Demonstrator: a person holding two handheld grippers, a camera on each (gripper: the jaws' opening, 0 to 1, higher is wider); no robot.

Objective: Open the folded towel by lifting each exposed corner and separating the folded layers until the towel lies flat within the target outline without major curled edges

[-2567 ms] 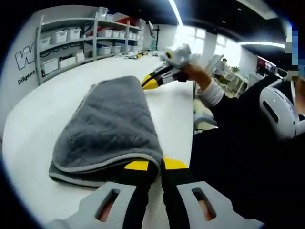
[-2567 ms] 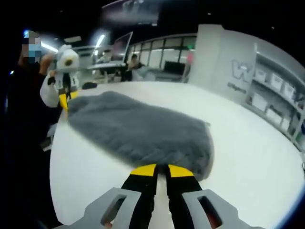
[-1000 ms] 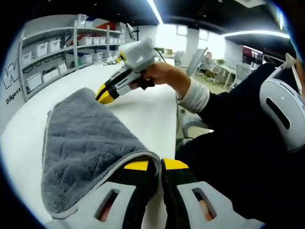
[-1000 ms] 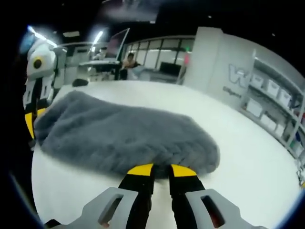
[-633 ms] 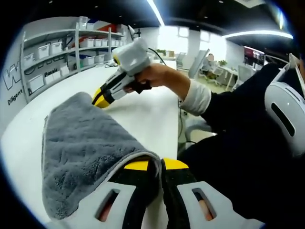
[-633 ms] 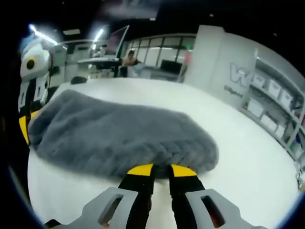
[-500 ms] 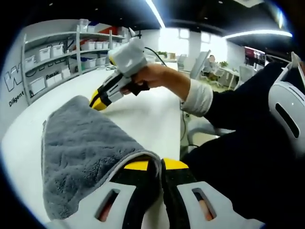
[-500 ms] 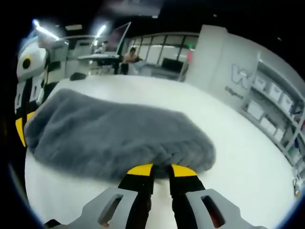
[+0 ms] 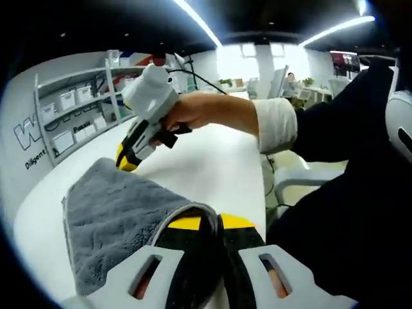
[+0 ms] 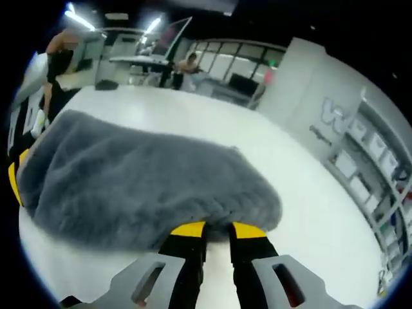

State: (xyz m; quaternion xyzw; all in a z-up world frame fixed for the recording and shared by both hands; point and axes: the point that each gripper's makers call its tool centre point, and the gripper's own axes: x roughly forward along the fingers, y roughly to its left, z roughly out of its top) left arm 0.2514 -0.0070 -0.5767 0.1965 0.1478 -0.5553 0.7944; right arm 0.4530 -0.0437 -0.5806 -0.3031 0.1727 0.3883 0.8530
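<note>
A grey plush towel [image 9: 116,222] hangs raised above the white table [image 9: 212,161]. My left gripper [image 9: 210,222] is shut on its near corner, the pale hem pinched between the yellow tips. In the left gripper view the right gripper [image 9: 127,161], held by a hand, is shut on the towel's far corner. The right gripper view has the towel [image 10: 135,187] spread wide ahead, with my right gripper [image 10: 217,229] shut on its edge. The left gripper's yellow tip [image 10: 13,174] peeks out at that view's left border, by the towel's other end.
Shelves with white bins [image 9: 71,116] line the wall behind the table. The person's dark sleeve and body [image 9: 347,193] stand close on the right of the left gripper view. Desks and a seated person [image 10: 187,67] are far behind the table. Bare table [image 10: 309,212] stretches around the towel.
Both grippers have lifted the towel off the table and drawn its corners apart. The folded stack seen first has opened into a single hanging sheet. The right gripper has swung further left and lower.
</note>
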